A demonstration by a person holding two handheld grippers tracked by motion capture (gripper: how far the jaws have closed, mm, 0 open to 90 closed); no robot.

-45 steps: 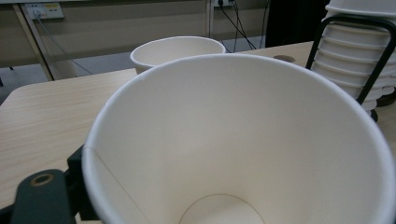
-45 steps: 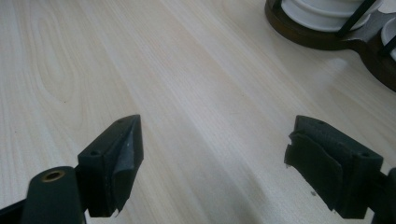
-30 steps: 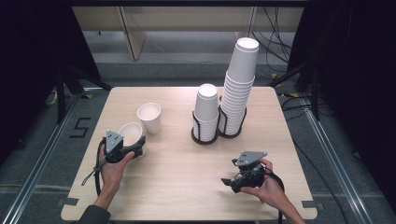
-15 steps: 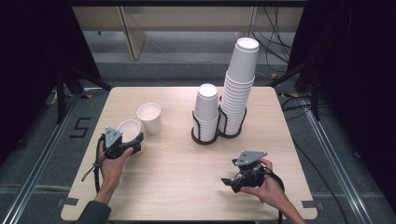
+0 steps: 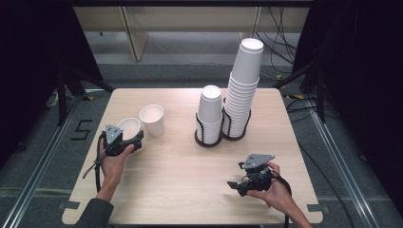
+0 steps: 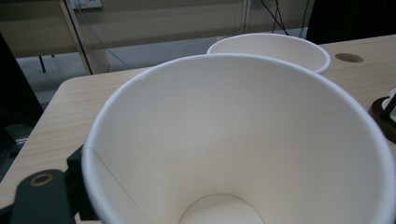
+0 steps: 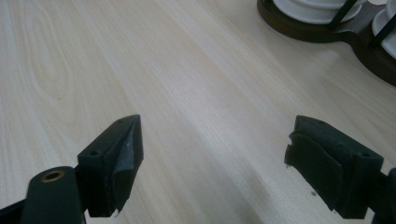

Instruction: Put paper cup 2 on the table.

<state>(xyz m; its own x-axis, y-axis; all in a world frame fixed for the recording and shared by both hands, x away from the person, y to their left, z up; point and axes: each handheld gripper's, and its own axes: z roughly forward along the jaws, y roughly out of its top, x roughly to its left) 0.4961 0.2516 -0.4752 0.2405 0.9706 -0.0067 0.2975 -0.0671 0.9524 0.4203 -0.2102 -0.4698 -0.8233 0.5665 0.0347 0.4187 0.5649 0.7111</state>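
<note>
My left gripper (image 5: 134, 138) is shut on a white paper cup (image 5: 129, 127) at the left of the table, mouth up. In the left gripper view that cup (image 6: 233, 140) looms close and empty, with one black jaw against its left wall. A second white cup (image 5: 152, 119) stands upright just beyond it, its rim (image 6: 275, 46) close behind the held one. My right gripper (image 5: 235, 186) rests low near the table's front right. Its jaws stand wide open over bare wood, with the gripper (image 7: 212, 158) holding nothing.
A dark two-ring cup holder (image 5: 207, 140) stands at the middle back with a short cup stack (image 5: 209, 109) and a tall stack (image 5: 243, 80). Its base (image 7: 322, 29) lies ahead of the right gripper. The wooden table (image 5: 180, 175) ends close behind the hands.
The left gripper has carried its cup a little farther away from the person, closer to the standing cup. The right gripper has stayed put.
</note>
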